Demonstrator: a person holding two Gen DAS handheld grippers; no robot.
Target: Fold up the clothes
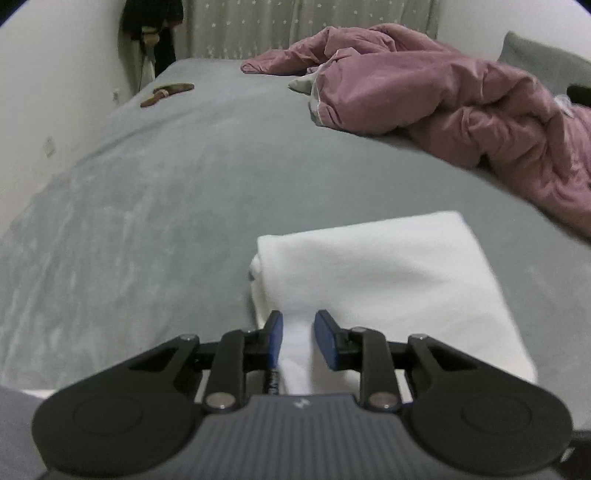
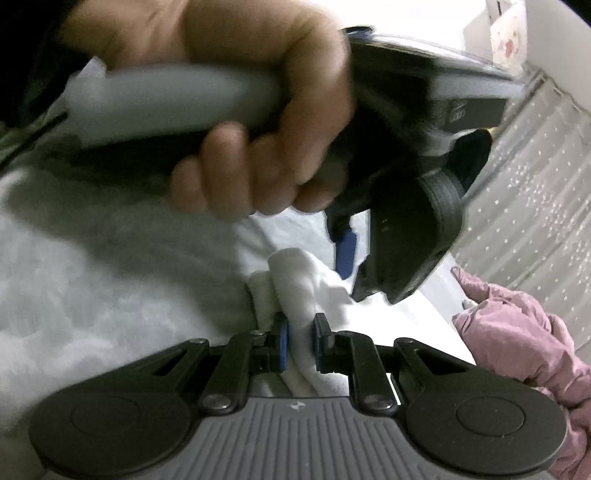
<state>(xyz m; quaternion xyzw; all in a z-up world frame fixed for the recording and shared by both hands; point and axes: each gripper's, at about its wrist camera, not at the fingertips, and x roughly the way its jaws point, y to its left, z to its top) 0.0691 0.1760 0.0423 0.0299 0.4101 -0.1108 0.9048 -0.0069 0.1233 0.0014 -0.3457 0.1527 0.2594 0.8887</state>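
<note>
A white garment (image 1: 388, 280) lies folded into a thick rectangle on the grey bed (image 1: 166, 184). My left gripper (image 1: 298, 334) is at its near left corner, blue pads shut on a ridge of the white cloth that runs up between them. In the right wrist view my right gripper (image 2: 301, 341) is shut on a bunched fold of the same white garment (image 2: 291, 280). Just above it a person's hand (image 2: 258, 110) holds the left gripper's handle. One of that gripper's blue pads (image 2: 345, 254) touches the cloth.
A crumpled pink quilted cover (image 1: 443, 103) fills the bed's far right and shows again (image 2: 517, 332) beside my right gripper. A brown object (image 1: 166, 92) lies far left near the white wall. A starred curtain (image 1: 295, 26) hangs behind, with a grey pillow (image 1: 535, 59) at right.
</note>
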